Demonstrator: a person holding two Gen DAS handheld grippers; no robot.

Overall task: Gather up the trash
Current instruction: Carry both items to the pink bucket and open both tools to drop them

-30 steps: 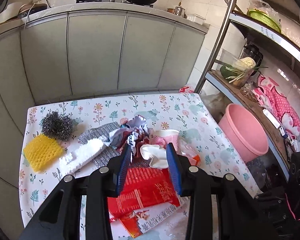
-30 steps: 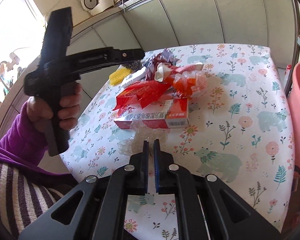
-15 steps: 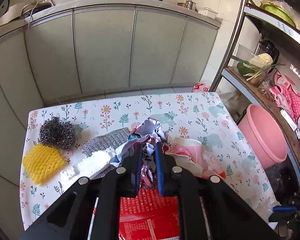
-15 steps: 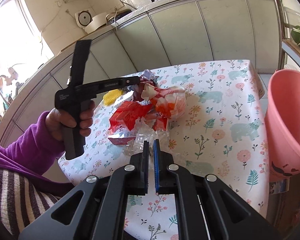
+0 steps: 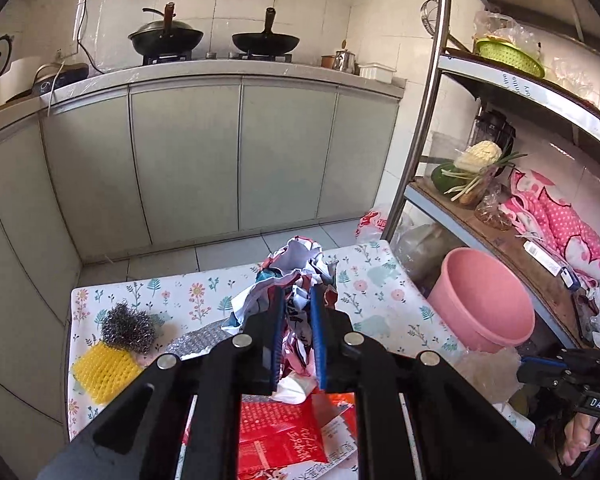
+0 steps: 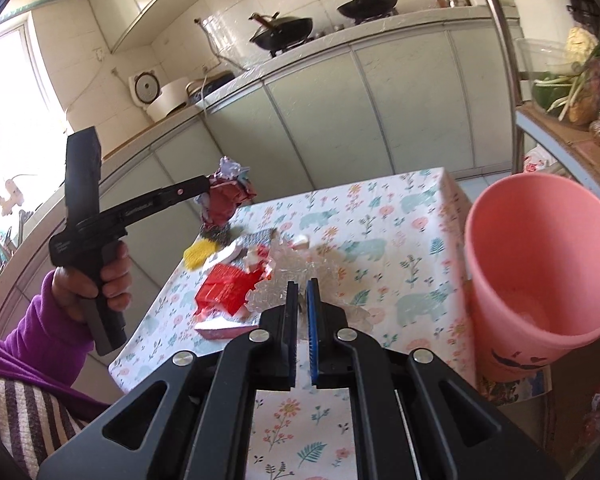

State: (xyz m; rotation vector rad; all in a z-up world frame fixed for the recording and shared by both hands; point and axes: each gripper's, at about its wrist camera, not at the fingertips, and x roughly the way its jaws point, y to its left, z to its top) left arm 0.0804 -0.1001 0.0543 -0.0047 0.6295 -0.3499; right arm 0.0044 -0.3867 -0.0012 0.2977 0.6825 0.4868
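your left tool [image 5: 296, 312] clamps the crumpled wrapper wad [image 5: 296, 268], raised clear of the table [image 6: 384, 216]; the right tool [image 6: 302, 300] is closed, seemingly on clear plastic film [image 6: 284, 284]. carry each load over the pink bucket [image 6: 540, 256] beside the table before releasing; keep the grip firm.

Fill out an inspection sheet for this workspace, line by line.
Surface: table under floral cloth.
Job's things: crumpled wrapper wad lifted clear of the table; red packet, clear plastic on the table; pink bucket beside it.
Clutter: steel scourer, yellow sponge.
Grippers: left gripper jaws just closed, clamped on the wad; right gripper jaws shut, pinching clear plastic.
Cables: cord at the wall socket, far off.
Surroundings: two woks on the stove, shelf rack.
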